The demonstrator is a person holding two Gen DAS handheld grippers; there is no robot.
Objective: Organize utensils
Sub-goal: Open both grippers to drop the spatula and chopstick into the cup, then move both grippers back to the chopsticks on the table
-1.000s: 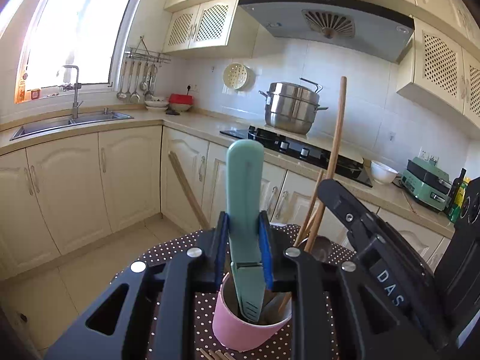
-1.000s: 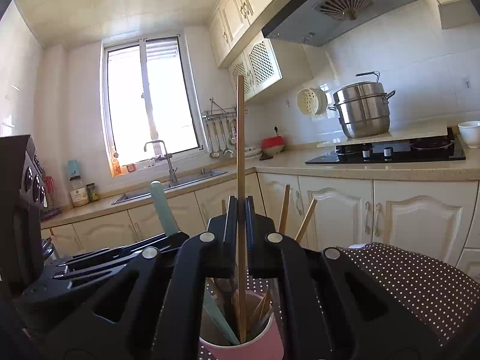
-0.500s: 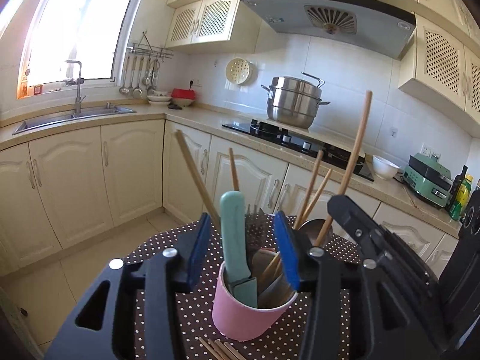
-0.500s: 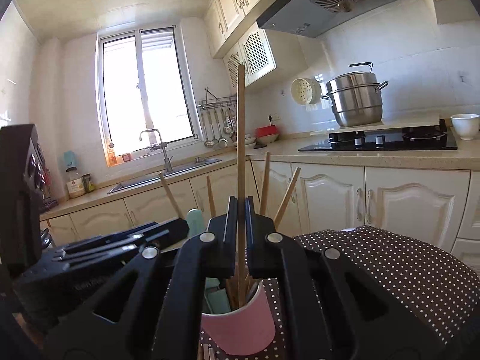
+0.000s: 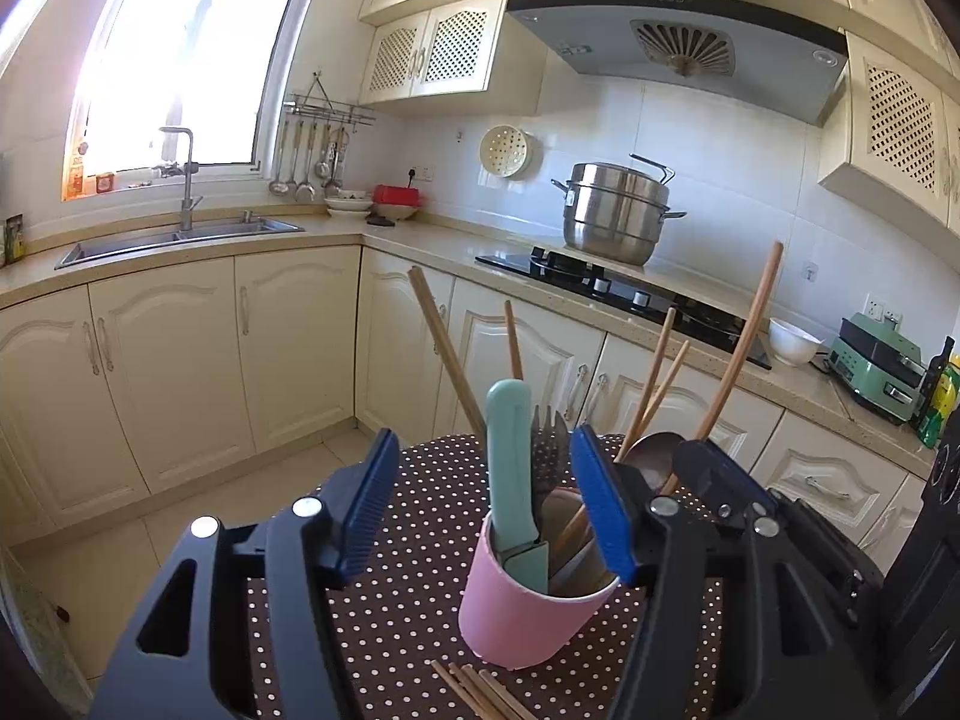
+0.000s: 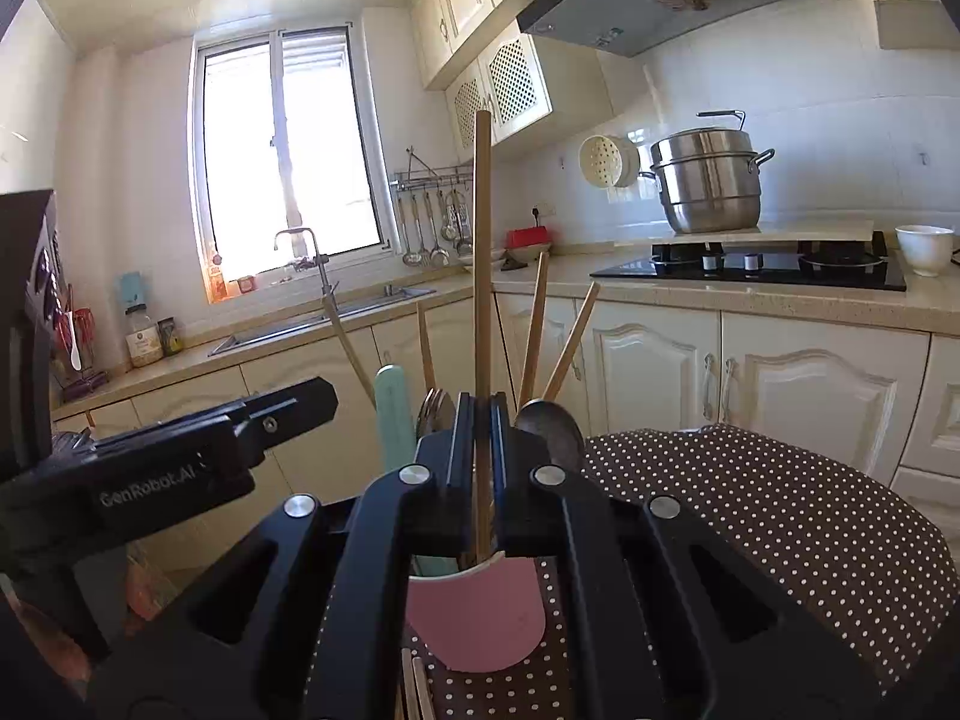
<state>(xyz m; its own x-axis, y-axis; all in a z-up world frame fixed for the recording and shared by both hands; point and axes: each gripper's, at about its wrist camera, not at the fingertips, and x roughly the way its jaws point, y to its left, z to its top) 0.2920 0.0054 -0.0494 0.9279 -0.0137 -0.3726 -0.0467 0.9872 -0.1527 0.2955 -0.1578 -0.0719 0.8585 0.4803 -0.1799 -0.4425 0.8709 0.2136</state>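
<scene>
A pink cup (image 5: 522,612) stands on a table with a brown polka-dot cloth (image 5: 408,600). It holds a teal-handled utensil (image 5: 509,456), a fork (image 5: 549,438), a spoon (image 5: 657,456) and several wooden chopsticks. My left gripper (image 5: 482,450) is opening; the teal handle stands free between its blue pads, touching neither. My right gripper (image 6: 480,414) is shut on a long wooden stick (image 6: 482,240), held upright with its lower end inside the pink cup (image 6: 480,618). In the left wrist view that stick (image 5: 744,348) leans to the right.
Loose chopsticks (image 5: 480,690) lie on the cloth just in front of the cup. Behind the table runs a counter with cream cabinets, a sink (image 5: 180,237), a black hob (image 5: 624,294) with a steel pot (image 5: 615,213) and a white bowl (image 5: 792,342).
My left jaws have spread off the teal handle, which now stands lower in the cup. My right gripper has come down with the stick, whose end is deeper in the cup.
</scene>
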